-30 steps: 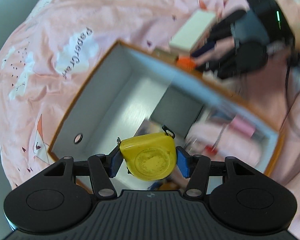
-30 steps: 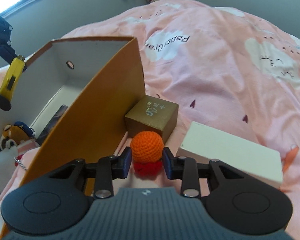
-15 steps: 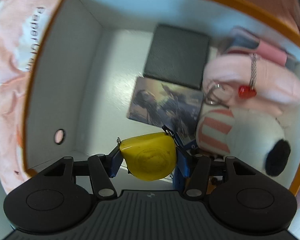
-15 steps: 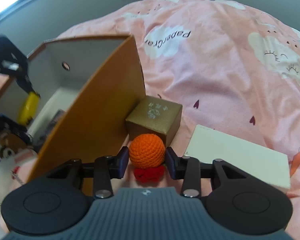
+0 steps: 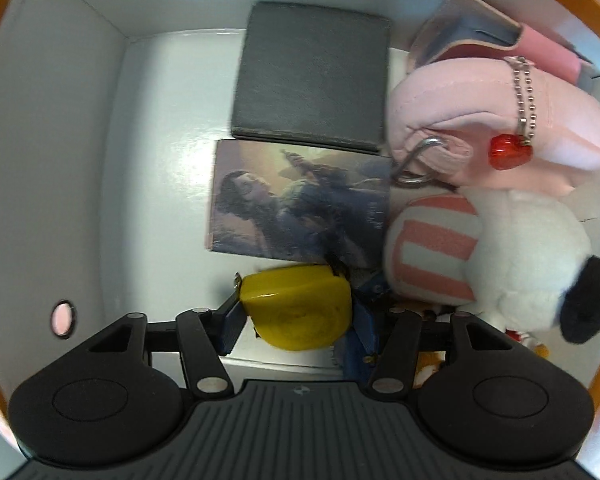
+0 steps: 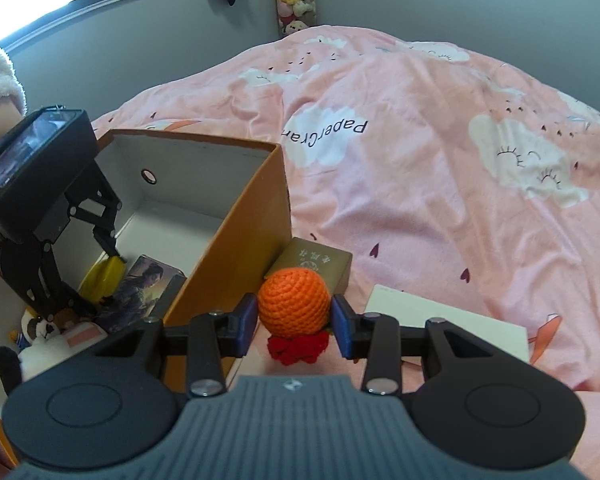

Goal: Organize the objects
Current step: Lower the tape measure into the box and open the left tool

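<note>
My left gripper (image 5: pixel 298 314) points down into the orange cardboard box (image 5: pixel 40 160) and is shut on a yellow tape measure (image 5: pixel 296 300), low over the white floor. The right wrist view shows the same gripper (image 6: pixel 94 280) and tape measure (image 6: pixel 104 278) inside the box (image 6: pixel 236 216). My right gripper (image 6: pixel 294 318) is shut on an orange crocheted ball (image 6: pixel 293 302) with a red knitted base (image 6: pixel 298 346), held above the pink duvet (image 6: pixel 420 200) just outside the box's near wall.
Inside the box lie a dark grey case (image 5: pixel 312 76), a picture card box (image 5: pixel 300 204), a pink plush (image 5: pixel 480 120) with a bead chain and a white plush (image 5: pixel 532 264). On the duvet sit a gold box (image 6: pixel 320 258) and a flat white box (image 6: pixel 440 320).
My left gripper sank into the box with the tape measure and rolled. My right gripper rose a little, lifting the orange ball off the duvet.
</note>
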